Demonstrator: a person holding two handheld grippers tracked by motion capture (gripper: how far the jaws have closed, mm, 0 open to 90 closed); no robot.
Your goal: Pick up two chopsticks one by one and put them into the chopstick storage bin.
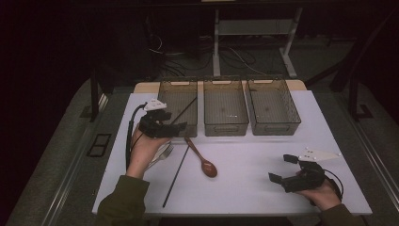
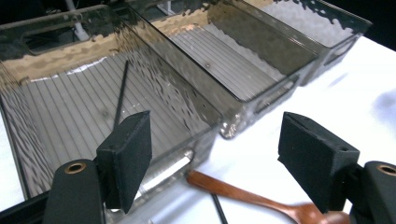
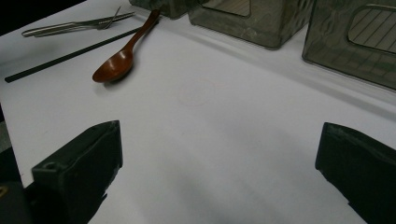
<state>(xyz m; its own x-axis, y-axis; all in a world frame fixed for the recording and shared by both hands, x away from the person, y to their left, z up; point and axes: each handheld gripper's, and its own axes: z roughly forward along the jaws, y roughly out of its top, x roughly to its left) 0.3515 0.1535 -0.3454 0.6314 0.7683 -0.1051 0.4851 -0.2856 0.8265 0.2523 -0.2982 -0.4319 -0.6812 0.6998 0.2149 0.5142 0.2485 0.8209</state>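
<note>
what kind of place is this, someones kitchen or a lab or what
Most likely a lab or test room, not a kitchen: a white work table with three matching bins lined up, cutlery such as a wooden spoon laid out, and loose cables on the floor behind.

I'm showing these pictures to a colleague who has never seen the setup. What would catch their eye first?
Three smoky see-through bins stand in a row at the white table's far edge. A black chopstick leans inside the left bin, with the open left gripper at its near wall. A brown wooden spoon lies on the table in front.
</note>
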